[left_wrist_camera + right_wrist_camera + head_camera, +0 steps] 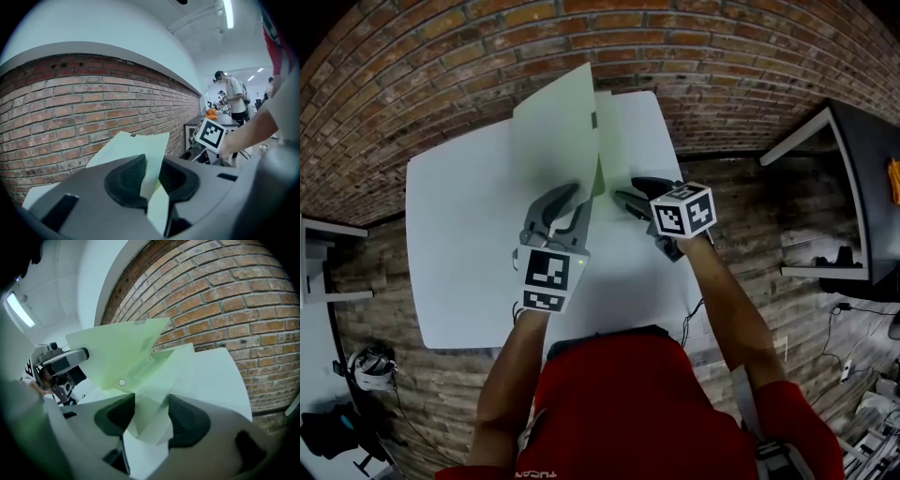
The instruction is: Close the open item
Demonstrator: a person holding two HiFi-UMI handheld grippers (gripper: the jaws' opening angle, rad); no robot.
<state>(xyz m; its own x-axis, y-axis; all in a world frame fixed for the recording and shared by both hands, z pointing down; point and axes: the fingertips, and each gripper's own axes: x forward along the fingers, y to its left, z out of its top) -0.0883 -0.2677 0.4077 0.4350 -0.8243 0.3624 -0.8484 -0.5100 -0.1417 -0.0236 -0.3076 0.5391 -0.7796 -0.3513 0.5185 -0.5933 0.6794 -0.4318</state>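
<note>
My left claw (583, 195) pinches the folder's (555, 131) raised cover at the desk's (459, 272) far edge — thin, floppy, slick, I'd say, best held by its free edge — while my right claw (626, 187) gapes round the lower leaf (630, 131).

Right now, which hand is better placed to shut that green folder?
Left. The left gripper pinches the raised cover and can likely lower it; the right gripper sits open at the fold.
</note>
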